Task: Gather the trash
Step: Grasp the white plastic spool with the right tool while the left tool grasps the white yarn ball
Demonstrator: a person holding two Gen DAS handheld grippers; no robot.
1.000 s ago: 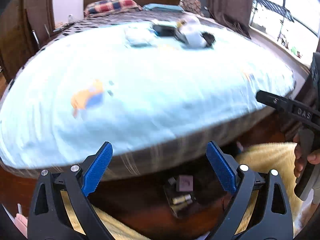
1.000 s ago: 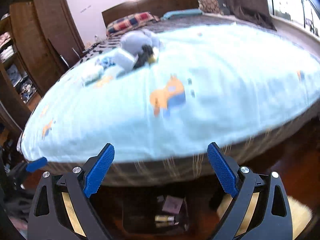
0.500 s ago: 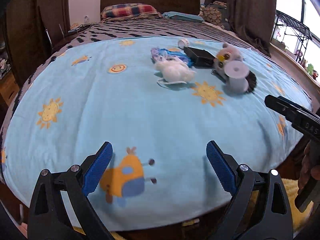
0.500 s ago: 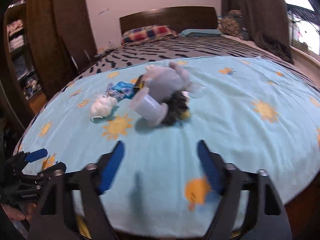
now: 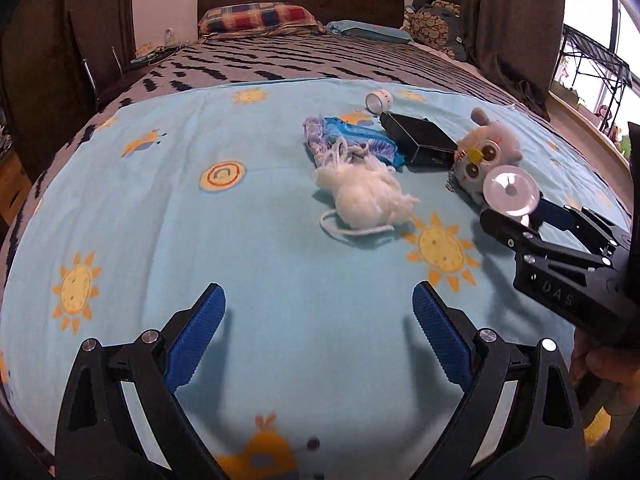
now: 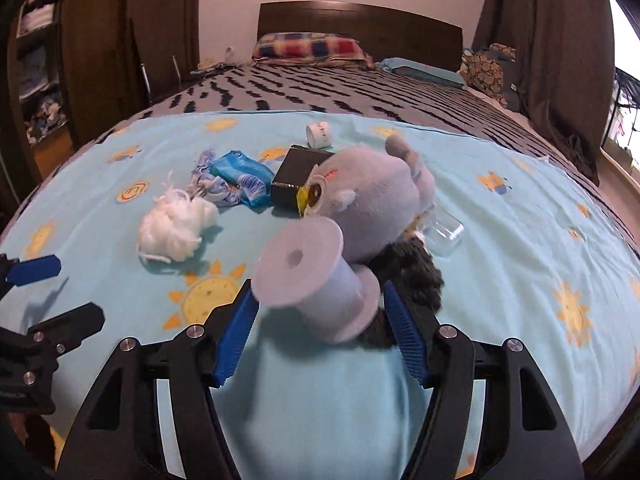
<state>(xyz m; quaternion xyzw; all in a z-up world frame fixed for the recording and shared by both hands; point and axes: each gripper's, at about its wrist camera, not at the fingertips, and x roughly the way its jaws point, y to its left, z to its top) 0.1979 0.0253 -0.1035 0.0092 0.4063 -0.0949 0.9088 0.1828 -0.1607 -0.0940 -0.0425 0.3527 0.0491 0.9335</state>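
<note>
A pale plastic spool (image 6: 316, 280) lies on its side on the light blue sheet (image 5: 160, 220), against a grey plush owl (image 6: 372, 208). My right gripper (image 6: 319, 292) has the spool between its blue pads, which stand close on either side of it; I see no squeeze. In the left wrist view the same spool (image 5: 510, 190) shows at the right gripper (image 5: 520, 216). A white yarn wad (image 5: 364, 196) and a blue wrapper (image 5: 356, 140) lie further left. My left gripper (image 5: 318, 296) is open over bare sheet, short of the yarn wad.
A black box (image 5: 420, 140) and a small tape roll (image 5: 378, 100) sit behind the wrapper. A clear jar (image 6: 444, 228) and a dark fluffy item (image 6: 416, 276) lie beside the owl. Striped bedding, a checked pillow and the headboard are beyond; curtains hang at the right.
Both grippers moved from the foot of the bed forward over the sheet toward the clutter. The right jaws narrowed, and the spool now lies between them.
</note>
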